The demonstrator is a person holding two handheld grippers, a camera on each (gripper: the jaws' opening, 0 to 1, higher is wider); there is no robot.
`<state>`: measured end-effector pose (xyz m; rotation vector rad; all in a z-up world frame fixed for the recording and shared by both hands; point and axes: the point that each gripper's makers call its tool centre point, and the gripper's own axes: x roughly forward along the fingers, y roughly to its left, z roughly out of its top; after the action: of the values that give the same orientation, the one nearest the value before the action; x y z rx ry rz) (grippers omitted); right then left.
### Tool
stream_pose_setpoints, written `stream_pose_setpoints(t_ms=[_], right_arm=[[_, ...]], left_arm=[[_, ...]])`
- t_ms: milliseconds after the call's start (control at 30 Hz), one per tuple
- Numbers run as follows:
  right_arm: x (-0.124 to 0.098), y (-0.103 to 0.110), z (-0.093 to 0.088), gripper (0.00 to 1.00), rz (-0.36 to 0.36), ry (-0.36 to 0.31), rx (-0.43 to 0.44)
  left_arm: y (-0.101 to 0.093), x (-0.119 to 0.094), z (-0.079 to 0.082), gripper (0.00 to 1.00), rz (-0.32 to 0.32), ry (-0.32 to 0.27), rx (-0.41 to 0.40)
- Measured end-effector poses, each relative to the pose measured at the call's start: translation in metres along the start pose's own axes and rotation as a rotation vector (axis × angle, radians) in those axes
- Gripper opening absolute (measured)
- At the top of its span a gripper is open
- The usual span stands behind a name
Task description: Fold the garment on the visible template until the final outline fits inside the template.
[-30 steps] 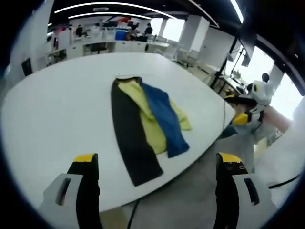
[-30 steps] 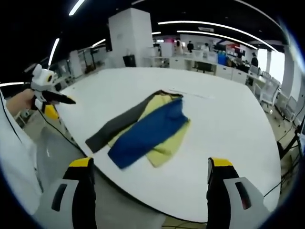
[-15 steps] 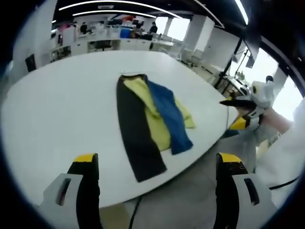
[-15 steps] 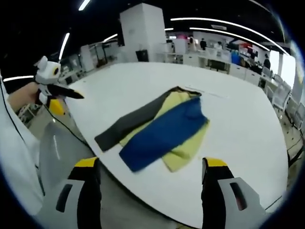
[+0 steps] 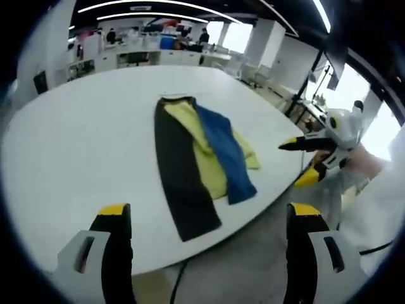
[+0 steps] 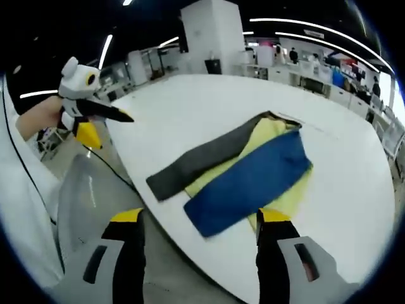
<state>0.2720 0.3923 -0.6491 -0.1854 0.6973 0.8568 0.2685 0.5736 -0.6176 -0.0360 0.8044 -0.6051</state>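
Left gripper view. Your left gripper (image 5: 205, 218) stands with its two yellow-tipped, grey-bodied jaws wide apart and nothing between them, held off the near edge of the table (image 5: 76, 145). The table is a large, smooth, white top with a rounded edge. On it, well ahead of the jaws, the garment (image 5: 199, 161) lies flat and soft in three long bands side by side: a dark grey to black strip on the left, a pale yellow panel in the middle, a blue panel lying over the yellow on the right. A short thin line on the table just beyond the garment's far end may belong to the template; you cannot make out a full outline. This view also gives you the right gripper (image 5: 310, 158) from the side, at the right, off the table's edge, in a hand; its dark upper jaw and yellow lower jaw spread apart and grip nothing.

Right gripper view. Your right gripper (image 6: 199, 218) likewise shows its jaws set wide and empty, low over the table's near edge. Here the garment (image 6: 243, 174) runs diagonally, the dark strip on the upper-left side, the blue panel nearest you with yellow showing past its right edge. The left gripper (image 6: 95, 117) appears at the upper left, held by a hand beside a white sleeve (image 6: 19, 209), its dark and yellow jaws parted off the table.
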Motion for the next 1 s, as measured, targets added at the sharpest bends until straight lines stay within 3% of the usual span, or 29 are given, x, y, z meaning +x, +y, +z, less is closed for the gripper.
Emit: stream_pose_setpoints(t_ms=[1000], right_arm=[[0.064,0.034,-0.012,0.40,0.100,0.077,-0.017]], left_arm=[[0.011,0.009,-0.017,0.98,-0.021,0.036,-0.049]])
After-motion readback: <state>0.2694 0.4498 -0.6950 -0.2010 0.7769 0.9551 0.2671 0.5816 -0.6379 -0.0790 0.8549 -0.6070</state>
